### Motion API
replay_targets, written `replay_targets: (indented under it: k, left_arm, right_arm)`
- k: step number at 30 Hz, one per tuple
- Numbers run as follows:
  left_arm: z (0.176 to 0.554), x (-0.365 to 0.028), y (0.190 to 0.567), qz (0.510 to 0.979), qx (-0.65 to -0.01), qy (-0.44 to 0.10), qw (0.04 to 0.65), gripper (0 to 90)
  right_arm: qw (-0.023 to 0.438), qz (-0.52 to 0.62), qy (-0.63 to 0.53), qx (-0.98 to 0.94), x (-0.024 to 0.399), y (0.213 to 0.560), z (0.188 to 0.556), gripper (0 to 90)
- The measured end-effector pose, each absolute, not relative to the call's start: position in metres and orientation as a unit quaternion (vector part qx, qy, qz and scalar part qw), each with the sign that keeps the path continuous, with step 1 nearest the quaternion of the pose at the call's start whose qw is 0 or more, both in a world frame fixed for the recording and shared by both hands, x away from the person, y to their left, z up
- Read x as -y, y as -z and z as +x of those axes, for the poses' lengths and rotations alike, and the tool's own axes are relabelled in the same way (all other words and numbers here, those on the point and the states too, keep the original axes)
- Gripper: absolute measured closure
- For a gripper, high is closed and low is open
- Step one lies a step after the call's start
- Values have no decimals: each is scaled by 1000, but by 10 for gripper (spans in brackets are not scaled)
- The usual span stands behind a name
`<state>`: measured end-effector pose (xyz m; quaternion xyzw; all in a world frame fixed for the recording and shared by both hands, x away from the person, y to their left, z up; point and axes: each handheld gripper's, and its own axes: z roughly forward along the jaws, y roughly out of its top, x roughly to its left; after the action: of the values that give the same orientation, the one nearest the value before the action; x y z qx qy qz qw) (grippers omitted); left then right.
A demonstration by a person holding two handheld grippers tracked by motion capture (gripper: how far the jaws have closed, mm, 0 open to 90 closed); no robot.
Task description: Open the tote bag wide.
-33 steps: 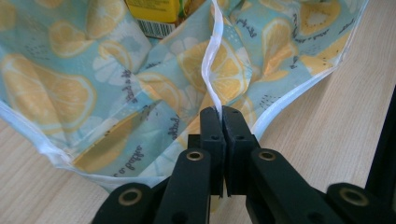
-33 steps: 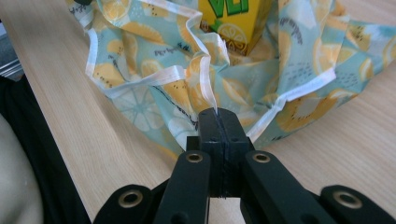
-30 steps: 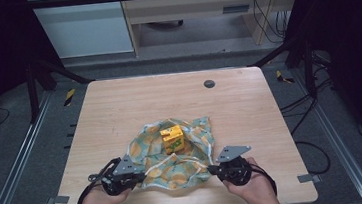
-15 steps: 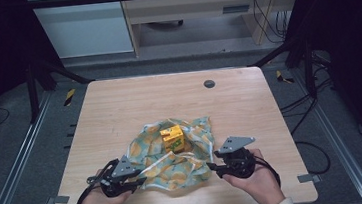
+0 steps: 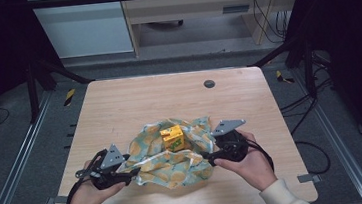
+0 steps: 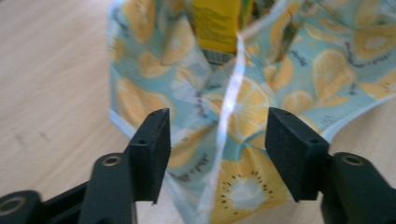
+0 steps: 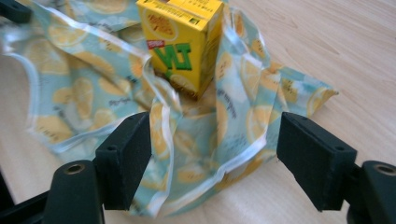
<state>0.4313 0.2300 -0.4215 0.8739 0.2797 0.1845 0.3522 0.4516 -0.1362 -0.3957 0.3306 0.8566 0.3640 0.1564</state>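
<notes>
A yellow drink carton stands upright on a crumpled light-blue cloth printed with lemon slices, near the table's front. My left gripper is at the cloth's left edge. Its jaws have just been opening, and a raised fold of cloth stands between them without being pressed. The carton shows beyond. My right gripper is at the cloth's right edge. Its jaws have also just been opening, and rumpled cloth lies loose under them, with the carton just ahead.
The wooden table has a round dark grommet near its far edge. Metal rails run along both sides on the floor. Cables trail at the right. A light cabinet stands behind the table.
Both grippers have gone from shut on the cloth's front edge to open, letting it go. Both hands have lifted a little, the right one also shifting back and to the right.
</notes>
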Motion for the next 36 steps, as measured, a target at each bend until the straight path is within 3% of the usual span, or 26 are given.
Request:
replay_targets:
  k: [11,17,22,30,36]
  left_arm:
    - [435,-238,395,859,-282,-208,374,341]
    - [428,-240,416,863,-271,-185,384,300]
    - [419,-243,438,873,-268,-157,377,214]
    - [407,-238,452,887,-250,-150,358,148]
    - [409,-229,456,887,-247,-151,359,176]
  right_arm:
    - [161,348,-345,-857,119,399,500,370]
    - [143,353,-332,-863,111,412,514,354]
    - [132,349,-316,-872,104,421,523,352]
    - [119,383,-297,-866,106,429,537,522]
    - [117,382,-305,-865,108,429,539,767]
